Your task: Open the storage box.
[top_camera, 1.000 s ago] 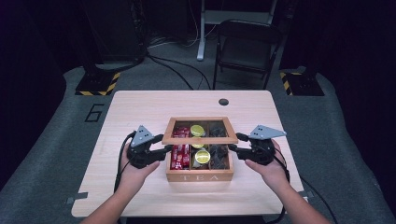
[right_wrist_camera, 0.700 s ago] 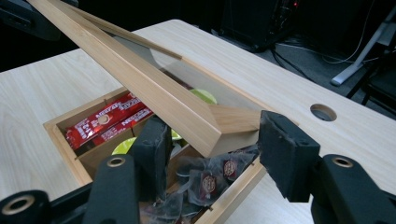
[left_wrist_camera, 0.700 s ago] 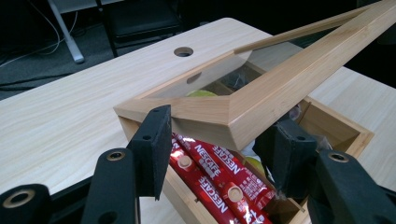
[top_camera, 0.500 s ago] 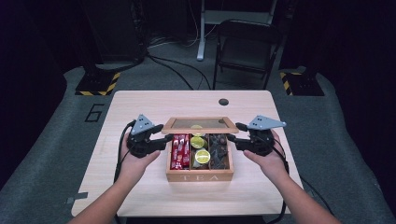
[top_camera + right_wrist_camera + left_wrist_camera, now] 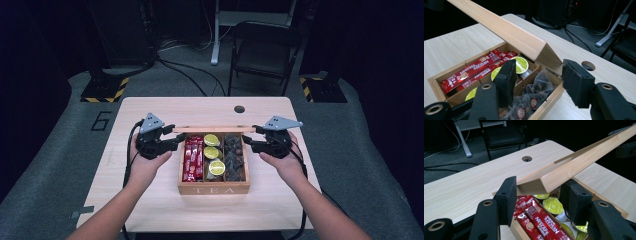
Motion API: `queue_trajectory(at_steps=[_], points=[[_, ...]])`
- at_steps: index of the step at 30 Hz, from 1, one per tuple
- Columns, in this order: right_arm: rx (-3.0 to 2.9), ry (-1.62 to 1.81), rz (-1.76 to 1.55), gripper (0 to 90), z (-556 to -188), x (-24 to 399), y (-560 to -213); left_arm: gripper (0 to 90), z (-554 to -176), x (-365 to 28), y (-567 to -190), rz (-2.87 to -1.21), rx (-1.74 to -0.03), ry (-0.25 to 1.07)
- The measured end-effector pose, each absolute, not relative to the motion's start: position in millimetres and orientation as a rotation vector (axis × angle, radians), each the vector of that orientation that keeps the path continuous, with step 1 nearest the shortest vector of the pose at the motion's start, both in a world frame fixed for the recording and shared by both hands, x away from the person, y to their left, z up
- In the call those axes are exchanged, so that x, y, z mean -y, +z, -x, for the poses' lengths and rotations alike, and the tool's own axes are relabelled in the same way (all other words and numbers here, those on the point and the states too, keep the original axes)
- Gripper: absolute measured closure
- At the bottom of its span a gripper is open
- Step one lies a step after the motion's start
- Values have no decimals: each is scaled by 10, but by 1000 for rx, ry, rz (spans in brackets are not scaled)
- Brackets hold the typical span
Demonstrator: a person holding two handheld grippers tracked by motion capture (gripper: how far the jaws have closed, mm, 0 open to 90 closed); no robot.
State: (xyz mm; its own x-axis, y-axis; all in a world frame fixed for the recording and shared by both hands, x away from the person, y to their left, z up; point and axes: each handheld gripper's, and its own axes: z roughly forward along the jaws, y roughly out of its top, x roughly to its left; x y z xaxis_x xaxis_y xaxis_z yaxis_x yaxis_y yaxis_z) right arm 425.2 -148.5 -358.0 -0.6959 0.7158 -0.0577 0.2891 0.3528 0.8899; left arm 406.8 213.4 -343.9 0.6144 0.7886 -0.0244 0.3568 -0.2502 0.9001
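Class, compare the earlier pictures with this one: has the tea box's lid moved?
Yes. The lid has swung up and back on both grippers, from lying over the box to standing edge-on at its far rim, toward the table's hole.

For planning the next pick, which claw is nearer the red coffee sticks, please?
Left: the left claw is just beside the red sticks; the right claw is across the box.

a pale wooden tabletop point(image 5: 150, 107) with rounded corners and a small round hole point(image 5: 239, 109) near its far edge stands on a grey carpeted floor point(image 5: 55, 165). beyond it is a dark folding metal chair point(image 5: 264, 52), a white metal stand leg point(image 5: 216, 35) and black cables point(image 5: 185, 75). two black-and-yellow striped bases point(image 5: 105, 90) flank the far side; the room behind lies in darkness
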Motion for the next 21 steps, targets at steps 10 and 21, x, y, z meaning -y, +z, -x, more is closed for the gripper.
queue_trajectory(at_steps=[10, 21], points=[[-2177, 1292, -856, 464, -4374, 1465, -3537, 484, -4136, -2134, -3384, -1835, -934, 538], [-2143, 1314, -893, 531, -4548, 1459, -3531, 491, -4244, -2116, -3288, -1830, -941, 557]])
